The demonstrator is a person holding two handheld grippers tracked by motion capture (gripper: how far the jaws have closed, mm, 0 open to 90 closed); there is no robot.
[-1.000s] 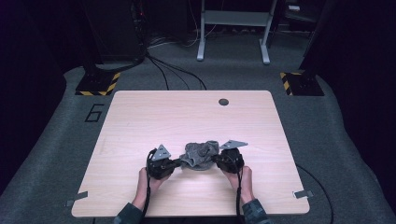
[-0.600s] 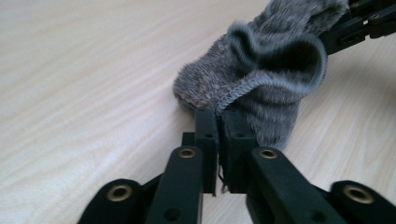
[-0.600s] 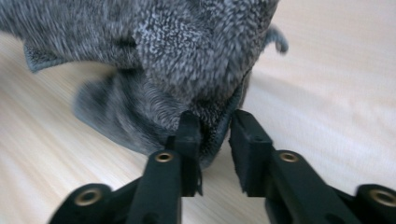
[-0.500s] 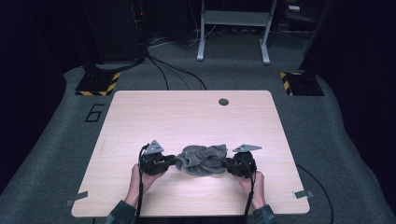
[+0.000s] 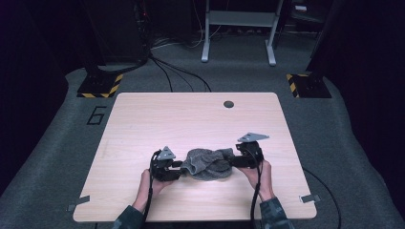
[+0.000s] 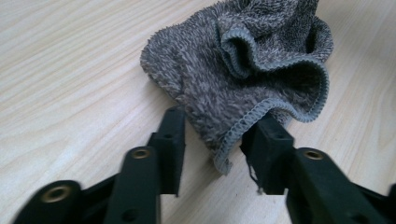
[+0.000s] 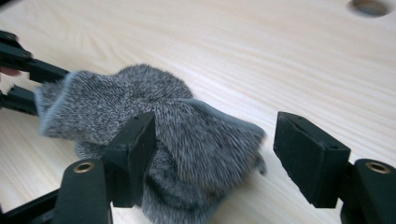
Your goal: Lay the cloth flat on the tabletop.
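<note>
A crumpled grey terry cloth (image 5: 207, 163) lies on the wooden table (image 5: 191, 114) between my two grippers. My left gripper (image 5: 180, 166) lies low at the cloth's left end. In the left gripper view its jaws (image 6: 219, 119) stand apart around the hemmed edge of the cloth (image 6: 243, 60). They have just been closing a little but do not pinch it. My right gripper (image 5: 234, 160) is at the cloth's right end. Its jaws (image 7: 215, 123) have just been opening and stand wide, with a loose fold of the cloth (image 7: 187, 140) between them.
A round dark hole (image 5: 229, 104) sits near the table's far edge. The table's near edge runs just behind the person's hands. Grey carpet with cables, two hazard-striped stand feet (image 5: 98, 86) and a metal frame (image 5: 239, 28) lie beyond the table.
A second ago both grippers held the bunched cloth between them. Both have let go, the cloth has slumped flat, and the right gripper has risen and drawn slightly away to the right.
</note>
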